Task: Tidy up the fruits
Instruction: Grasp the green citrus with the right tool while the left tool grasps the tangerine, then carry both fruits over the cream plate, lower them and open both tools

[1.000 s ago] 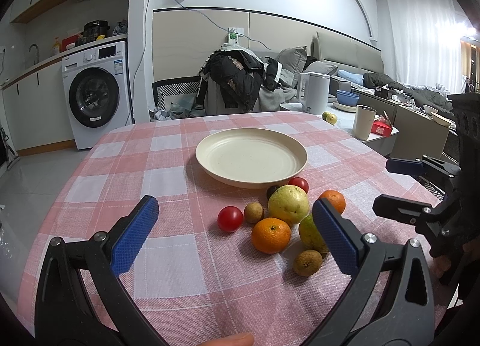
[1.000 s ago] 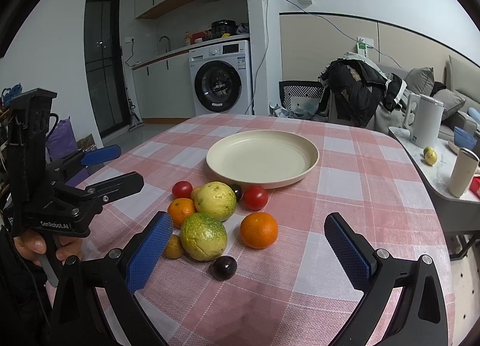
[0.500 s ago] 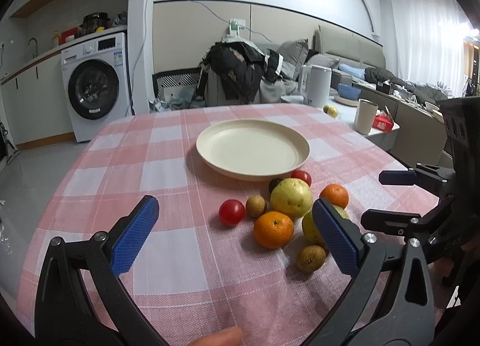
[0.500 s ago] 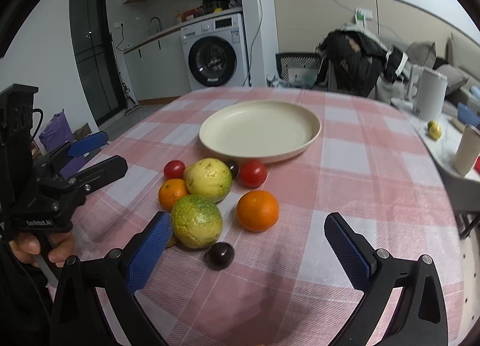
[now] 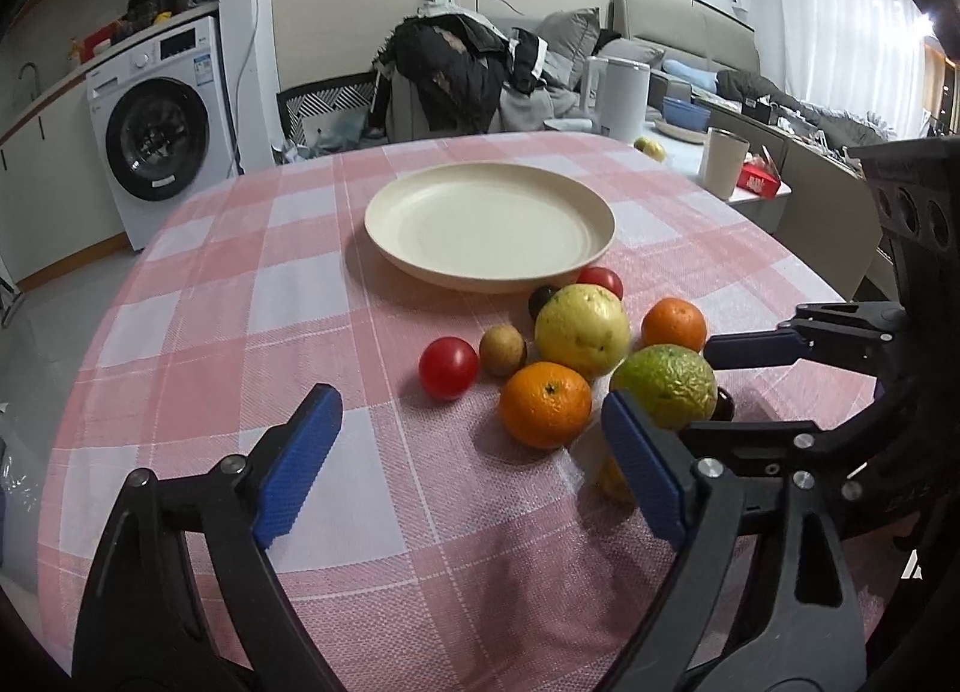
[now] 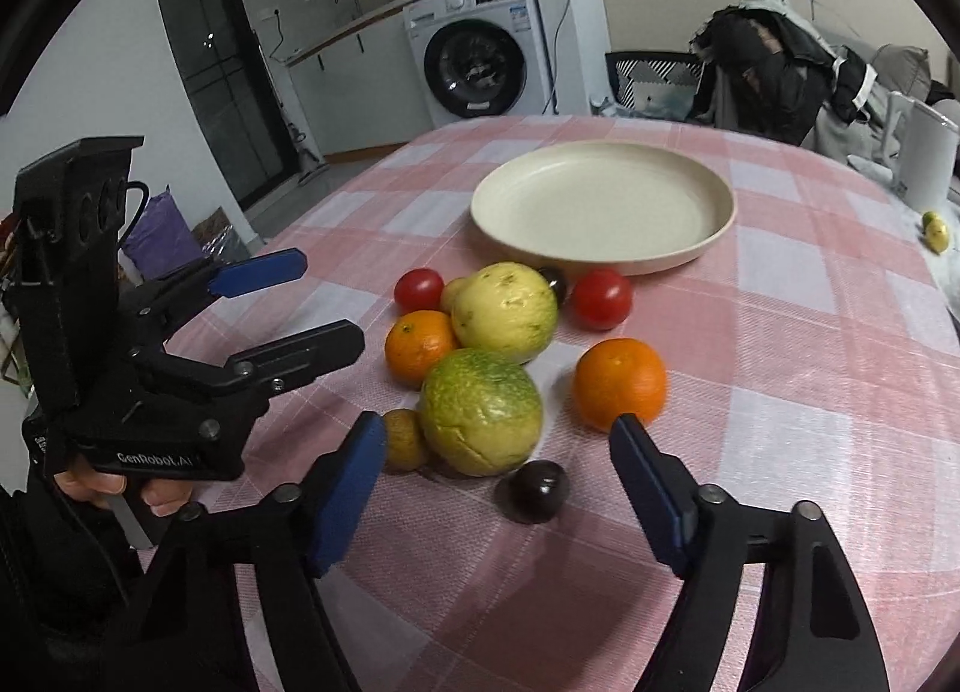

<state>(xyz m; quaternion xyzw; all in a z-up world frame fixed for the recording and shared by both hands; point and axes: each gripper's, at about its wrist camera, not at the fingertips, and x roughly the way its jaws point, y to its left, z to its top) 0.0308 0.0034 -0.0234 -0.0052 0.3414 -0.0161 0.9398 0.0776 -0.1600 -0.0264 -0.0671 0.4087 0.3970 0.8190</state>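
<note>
A cream plate (image 5: 489, 227) (image 6: 603, 206) sits mid-table on the pink checked cloth. In front of it lies a cluster of fruit: a yellow pear-like fruit (image 5: 582, 329), a green citrus (image 6: 480, 410), two oranges (image 6: 420, 345) (image 6: 619, 383), two red tomatoes (image 5: 448, 366) (image 6: 602, 297), a small brown fruit (image 5: 502, 350) and a dark plum (image 6: 538, 490). My left gripper (image 5: 468, 398) is closing with only cloth between its pads; the near orange (image 5: 545, 404) lies just ahead. My right gripper (image 6: 498, 425) is closing around the green citrus without touching it.
A washing machine (image 5: 159, 137) stands beyond the table's far left. A chair piled with clothes (image 5: 456, 77) is behind the table. A white kettle (image 5: 618, 98) and a cup (image 5: 723, 161) stand on a side surface at the right. A hand (image 6: 96, 488) holds the left gripper.
Both grippers have come forward and down toward the fruit, and their jaws have narrowed. The right gripper's fingers now flank the green citrus. The fruit and plate have not moved.
</note>
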